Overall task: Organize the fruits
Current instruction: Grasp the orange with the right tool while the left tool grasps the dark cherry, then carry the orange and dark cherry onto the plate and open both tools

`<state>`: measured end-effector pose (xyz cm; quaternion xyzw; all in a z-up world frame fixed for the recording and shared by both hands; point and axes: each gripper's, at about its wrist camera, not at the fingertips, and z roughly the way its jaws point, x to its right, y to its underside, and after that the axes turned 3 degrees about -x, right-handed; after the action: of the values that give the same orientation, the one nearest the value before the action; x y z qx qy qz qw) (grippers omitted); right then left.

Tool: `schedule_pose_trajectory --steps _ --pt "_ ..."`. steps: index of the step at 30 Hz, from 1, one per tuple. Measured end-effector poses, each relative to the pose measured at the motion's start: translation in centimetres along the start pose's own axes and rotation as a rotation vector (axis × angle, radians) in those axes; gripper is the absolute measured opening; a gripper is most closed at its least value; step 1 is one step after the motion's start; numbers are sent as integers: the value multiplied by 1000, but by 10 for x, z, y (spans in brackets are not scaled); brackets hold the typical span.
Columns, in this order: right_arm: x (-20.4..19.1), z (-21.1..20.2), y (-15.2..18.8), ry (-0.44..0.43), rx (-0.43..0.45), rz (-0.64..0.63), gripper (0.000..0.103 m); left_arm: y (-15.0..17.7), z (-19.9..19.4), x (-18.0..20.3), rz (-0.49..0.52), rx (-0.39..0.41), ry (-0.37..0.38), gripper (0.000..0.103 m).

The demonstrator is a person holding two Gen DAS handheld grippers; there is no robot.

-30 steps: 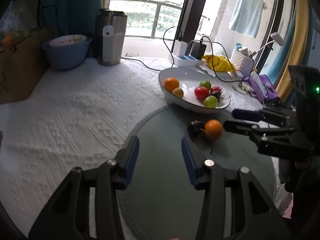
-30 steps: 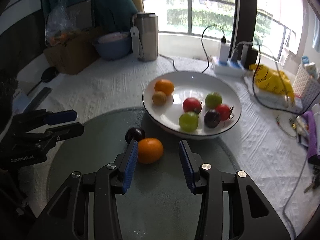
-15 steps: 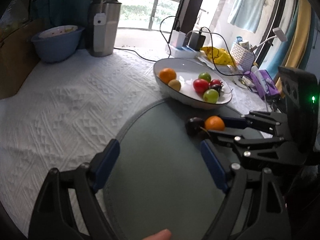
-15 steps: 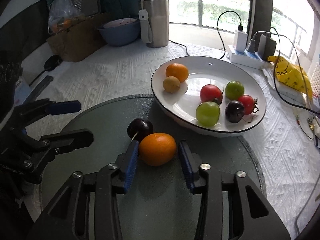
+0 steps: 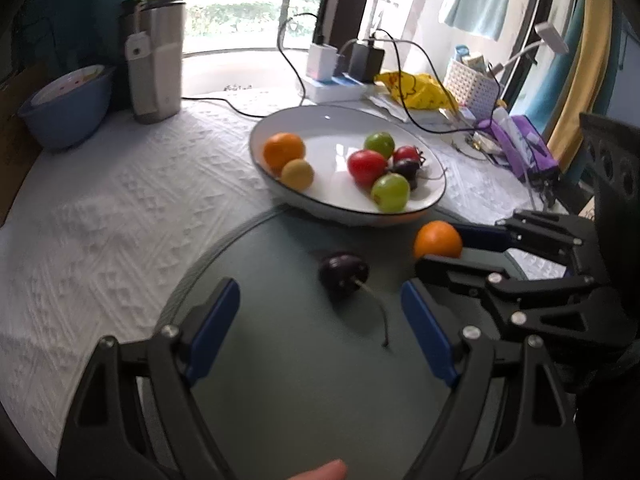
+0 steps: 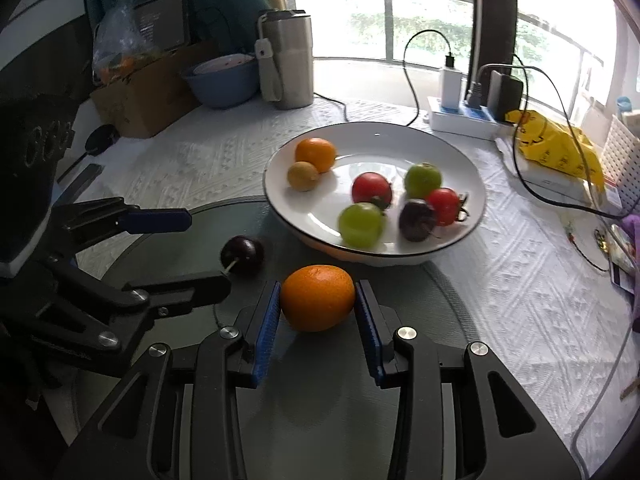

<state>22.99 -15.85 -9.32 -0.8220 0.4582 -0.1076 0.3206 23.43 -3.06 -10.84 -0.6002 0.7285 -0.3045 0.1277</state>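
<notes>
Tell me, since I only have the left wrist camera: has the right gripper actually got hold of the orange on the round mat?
Observer: Yes. In the right wrist view the right gripper has just been closing its fingers, and both blue pads sit against the sides of the orange.
Operator: What is left of the blue bowl? My picture cuts off there.
Observer: A cardboard box, with a clear plastic bag sticking out of its top.
Operator: Anything on the cloth in front of that?
Observer: A black utensil with a round head, perhaps a spoon, lies there; it is too dark to say more.
</notes>
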Motion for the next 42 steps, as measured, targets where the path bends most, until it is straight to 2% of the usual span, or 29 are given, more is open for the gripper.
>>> schedule_pose_trajectory --steps 9,16,21,33,42 --pt "16 -8 3 7 19 29 40 -8 22 14 26 -41 -51 81" --pt "20 -11 4 21 28 38 40 -12 26 19 56 -36 -91 50" --pt "22 -11 4 30 26 41 40 -12 25 21 68 -31 -78 31" --pt "11 -32 8 62 39 34 40 -2 1 28 64 3 -32 31" --pt "-4 -69 12 83 90 23 40 -3 -42 42 74 84 -18 31"
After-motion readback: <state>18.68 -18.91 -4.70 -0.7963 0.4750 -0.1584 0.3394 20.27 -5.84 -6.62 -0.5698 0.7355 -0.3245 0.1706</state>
